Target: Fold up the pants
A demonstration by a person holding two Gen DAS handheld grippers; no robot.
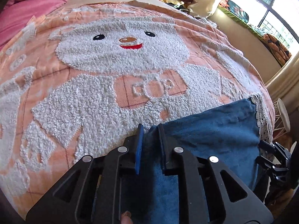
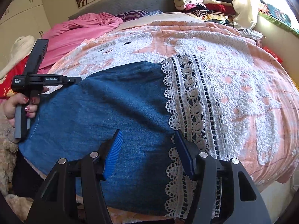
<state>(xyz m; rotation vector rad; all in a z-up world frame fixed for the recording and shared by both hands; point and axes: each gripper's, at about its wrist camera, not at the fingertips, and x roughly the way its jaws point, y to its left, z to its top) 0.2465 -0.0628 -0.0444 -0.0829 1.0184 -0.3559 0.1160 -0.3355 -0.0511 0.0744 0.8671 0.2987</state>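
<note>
The blue denim pants (image 2: pixel 104 112) with a white lace hem (image 2: pixel 192 100) are lying flat on the bed's peach teddy-bear blanket (image 1: pixel 93 74). The left gripper (image 1: pixel 150 128) is pinching the pants' edge, jaws narrow. The right gripper (image 2: pixel 148 137) is hovering over the hem, jaws standing partly open, gripping nothing.

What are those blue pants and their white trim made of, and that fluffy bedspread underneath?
The pants look like soft denim: matte blue with a fine speckled weave. The trim appears to be white cotton lace, openwork with scalloped edges and looped rings. The bedspread seems woven peach cloth with a raised, nubbly white tufted bear, probably chenille.
</note>
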